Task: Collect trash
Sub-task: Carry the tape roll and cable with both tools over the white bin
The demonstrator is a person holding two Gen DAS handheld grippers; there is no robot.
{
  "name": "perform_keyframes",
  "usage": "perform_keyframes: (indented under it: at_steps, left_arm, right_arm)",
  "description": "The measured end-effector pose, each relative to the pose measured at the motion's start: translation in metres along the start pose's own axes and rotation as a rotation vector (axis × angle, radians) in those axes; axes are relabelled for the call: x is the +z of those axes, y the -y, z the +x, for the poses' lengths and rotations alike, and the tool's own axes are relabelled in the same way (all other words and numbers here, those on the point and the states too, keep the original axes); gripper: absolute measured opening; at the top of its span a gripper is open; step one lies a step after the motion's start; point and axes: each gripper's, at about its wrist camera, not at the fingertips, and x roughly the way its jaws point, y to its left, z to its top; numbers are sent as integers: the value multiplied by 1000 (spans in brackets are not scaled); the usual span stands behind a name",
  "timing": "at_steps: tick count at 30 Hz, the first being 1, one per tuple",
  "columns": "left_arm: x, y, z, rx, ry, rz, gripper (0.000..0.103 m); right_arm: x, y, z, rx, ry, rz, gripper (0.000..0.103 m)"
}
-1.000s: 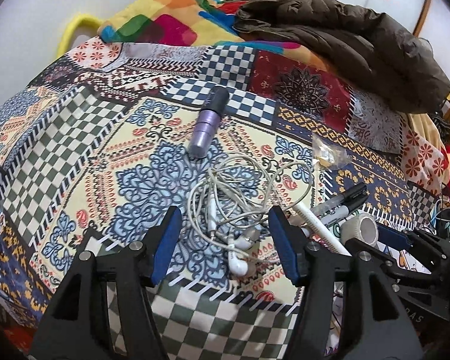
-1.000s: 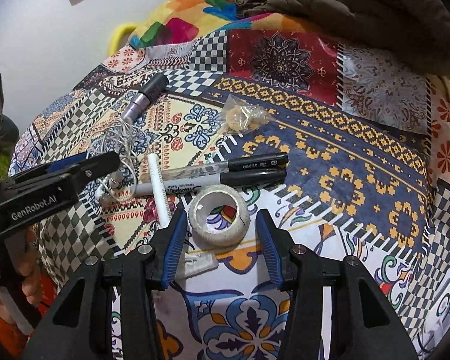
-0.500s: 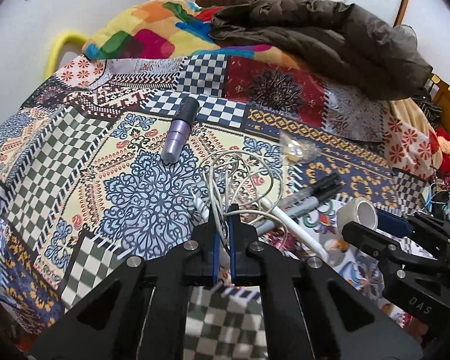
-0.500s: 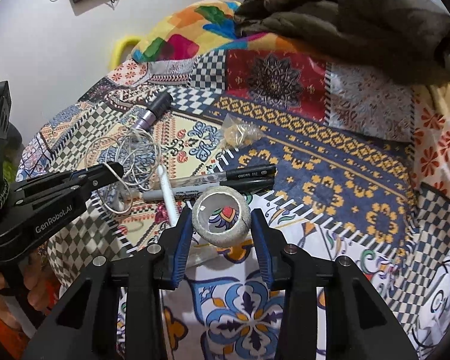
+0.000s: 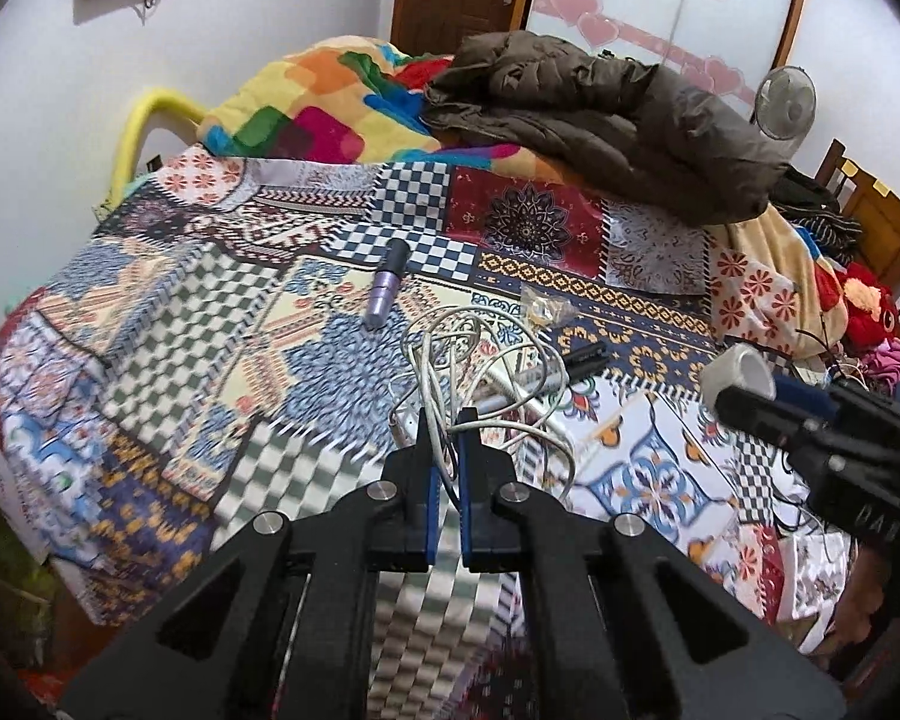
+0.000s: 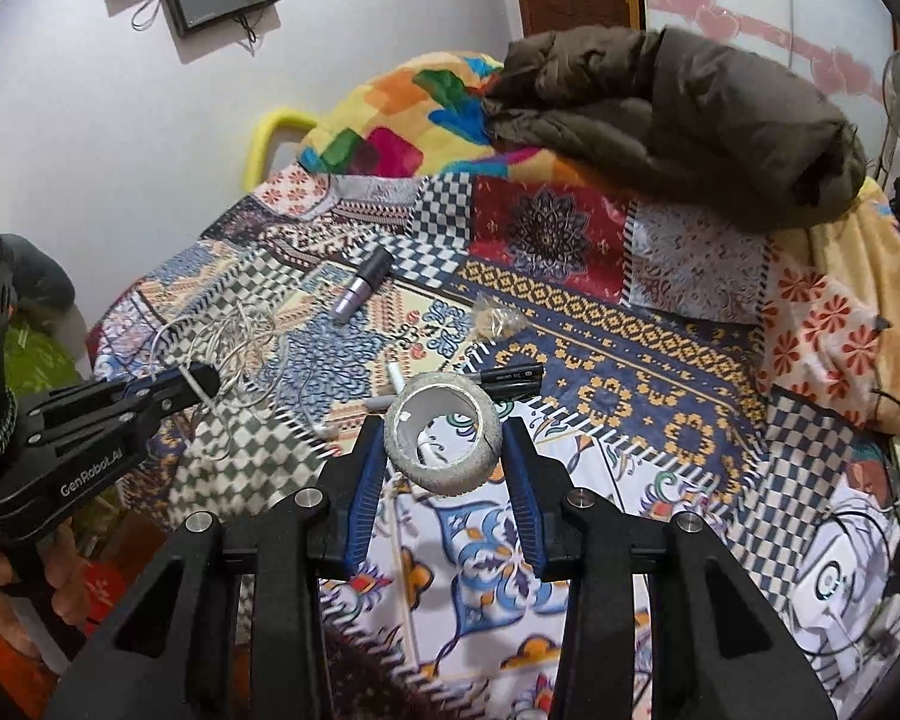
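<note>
Right now your left tongs (image 5: 445, 427) are pressed together on a tangle of white earphone cable (image 5: 480, 354), its loops fanning forward beyond the tips over the patchwork bedspread (image 5: 210, 360). Your right tongs (image 6: 444, 433) pinch a grubby grey tape roll (image 6: 444, 435), its hollow core facing you. Only the right view shows the black marker (image 6: 510, 373) just beyond it.

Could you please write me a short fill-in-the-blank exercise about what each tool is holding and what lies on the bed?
1. The left tool is shut on the white ____.
2. The right tool grips a ring-shaped roll of ____.
3. The purple tube lies on the patterned ____.
4. A ____ jacket is heaped at the far end.

Missing words: cable; tape; bedspread; brown
</note>
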Motion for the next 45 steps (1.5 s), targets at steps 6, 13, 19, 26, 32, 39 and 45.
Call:
perform_keyframes:
  at_steps: [6,13,19,26,32,39,45]
  left_arm:
    - [-18,-11,-59,25,30,-12,3]
    - [-44,-32,-137,59,91,-34,3]
    - [-72,-55,-192,91,133,-54,3]
    - [-112,-94,-245,137,160,-98,3]
    - [-153,-132,-275,179,151,-155,3]
    - [-203,-178,-295,223,120,-245,3]
    - [-242,-212,-295,224,74,-321,3]
  right_arm:
    - [-4,-24,-48,1,45,-30,36]
    - [-14,-64,-91,32,86,-59,36]
    - [-29,-108,-114,67,100,-109,36]
    - [-51,-163,-125,114,94,-173,36]
    - [-72,-209,-122,165,67,-229,36]
    - [-97,-265,-110,223,18,-303,36]
    - [-121,-312,-84,267,-54,-360,36]
